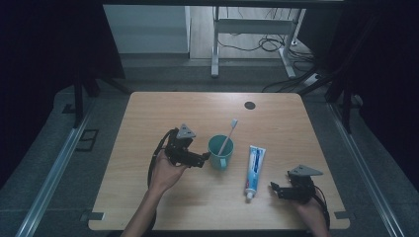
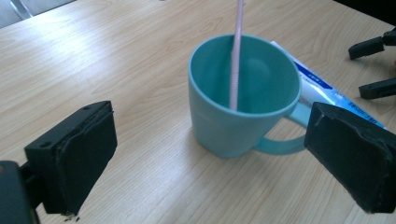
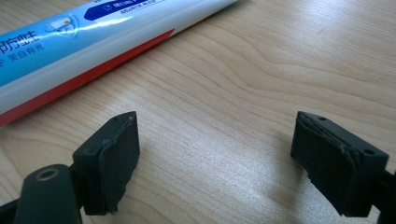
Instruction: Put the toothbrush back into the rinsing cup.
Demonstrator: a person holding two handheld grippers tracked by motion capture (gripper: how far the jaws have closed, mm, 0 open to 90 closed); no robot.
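Observation:
A teal mug (image 1: 220, 150) stands upright near the table's middle, and a pink-handled toothbrush (image 1: 228, 133) leans in it, bristles up. My left gripper (image 1: 203, 159) is just left of the mug, open, jaws pointing at it. In the left gripper view the mug (image 2: 243, 107) with the toothbrush (image 2: 236, 56) stands just beyond the wide jaws of my left gripper (image 2: 217, 149), apart from both pads. A white and blue toothpaste tube (image 1: 255, 169) lies right of the mug, cap toward me. My right gripper (image 1: 272, 190) rests open to the tube's right. In the right gripper view bare wood lies between the jaws (image 3: 224, 158), with the tube (image 3: 93, 42) to the upper left.
The wooden table (image 1: 148, 113) has a black round grommet (image 1: 249, 105) near its far edge. Beyond the table, a white desk frame (image 1: 215, 49) and cables (image 1: 267, 44) sit on the floor. A metal rail (image 1: 54, 168) runs along the left side.

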